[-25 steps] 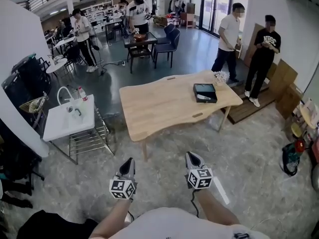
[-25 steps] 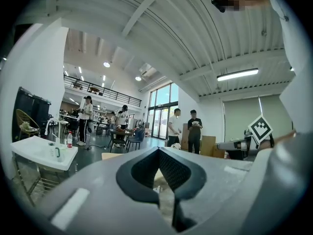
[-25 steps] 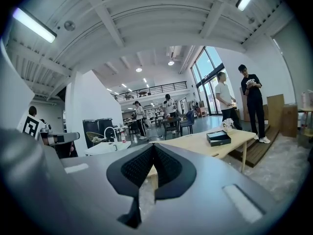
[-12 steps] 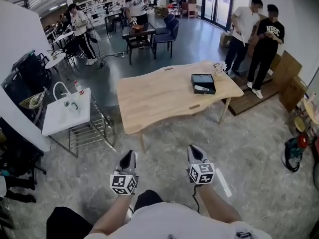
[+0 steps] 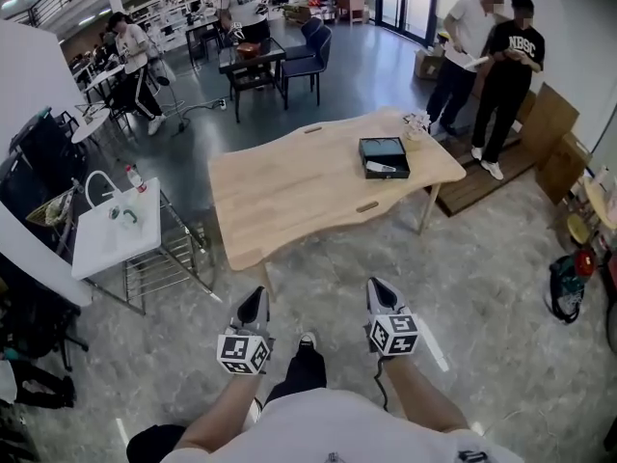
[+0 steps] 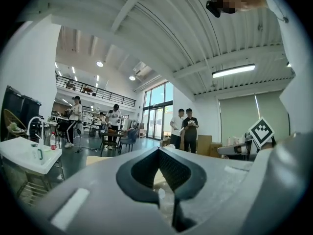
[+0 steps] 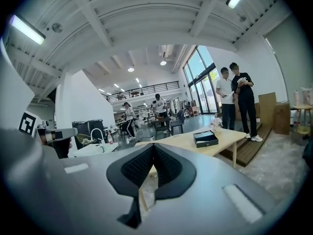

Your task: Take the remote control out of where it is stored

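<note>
At the left of the head view a white sink stand (image 5: 116, 241) carries a bottle (image 5: 132, 177) at its far corner, on the grey stone floor (image 5: 482, 258).

In the lower middle of the frame, the left claw (image 5: 254, 297) is held above the floor with its marker cube (image 5: 242, 353) toward the camera. In the left gripper view the left claw (image 6: 158, 150) has its two jaws closed tip to tip, with nothing between them.

The pale wooden surface (image 5: 289, 196) fills the middle of the head view, well apart from both claws.

The right claw (image 5: 376, 285) is level with the left one, with its marker cube (image 5: 394, 335) behind it. The right gripper view shows the right claw (image 7: 152, 146) also fully closed and holding nothing.

Toward the right end of the surface lies an open black box (image 5: 384, 156). A pale slim bar (image 5: 379, 167) rests inside it along the near side, too small to tell whether it is the remote control. A small white cluster (image 5: 416, 123) stands just beyond the box.

At the upper right two people (image 5: 487, 61) stand close together beside the surface's far end, and a dark bag (image 5: 562, 287) lies on the floor at the right edge.
</note>
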Action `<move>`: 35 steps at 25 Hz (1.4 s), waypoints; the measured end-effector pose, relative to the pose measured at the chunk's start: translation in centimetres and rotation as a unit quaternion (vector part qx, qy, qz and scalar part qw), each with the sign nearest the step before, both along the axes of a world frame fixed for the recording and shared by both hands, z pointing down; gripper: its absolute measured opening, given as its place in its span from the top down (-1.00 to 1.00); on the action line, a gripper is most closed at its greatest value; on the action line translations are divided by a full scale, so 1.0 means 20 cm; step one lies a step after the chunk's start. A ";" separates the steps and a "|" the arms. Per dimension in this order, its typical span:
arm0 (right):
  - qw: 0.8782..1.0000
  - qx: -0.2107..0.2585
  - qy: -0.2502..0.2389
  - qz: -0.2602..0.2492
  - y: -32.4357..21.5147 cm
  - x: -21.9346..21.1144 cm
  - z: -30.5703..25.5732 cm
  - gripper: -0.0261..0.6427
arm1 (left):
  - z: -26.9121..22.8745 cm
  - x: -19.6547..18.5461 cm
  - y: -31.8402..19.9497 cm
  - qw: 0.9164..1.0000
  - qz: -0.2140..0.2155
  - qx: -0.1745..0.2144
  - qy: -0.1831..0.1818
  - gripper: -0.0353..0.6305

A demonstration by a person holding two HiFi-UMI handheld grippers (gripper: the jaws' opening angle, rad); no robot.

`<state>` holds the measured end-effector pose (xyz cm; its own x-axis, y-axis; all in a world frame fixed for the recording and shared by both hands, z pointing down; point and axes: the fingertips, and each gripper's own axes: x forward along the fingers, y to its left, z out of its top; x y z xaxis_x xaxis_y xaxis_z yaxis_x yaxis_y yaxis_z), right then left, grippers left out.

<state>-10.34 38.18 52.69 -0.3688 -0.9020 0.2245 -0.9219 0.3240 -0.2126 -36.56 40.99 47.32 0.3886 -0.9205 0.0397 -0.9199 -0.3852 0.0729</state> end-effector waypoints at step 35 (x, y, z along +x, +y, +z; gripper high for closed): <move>0.990 -0.024 0.009 0.135 -1.45 0.04 -0.04 0.84 | 0.06 0.16 -1.84 0.987 0.157 -0.040 0.019 0.89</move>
<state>-9.51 9.24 51.93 -0.1105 -0.9555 0.2736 -0.9772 0.0543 -0.2052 -33.44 4.13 48.47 0.6562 -0.7496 0.0867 -0.7526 -0.6418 0.1473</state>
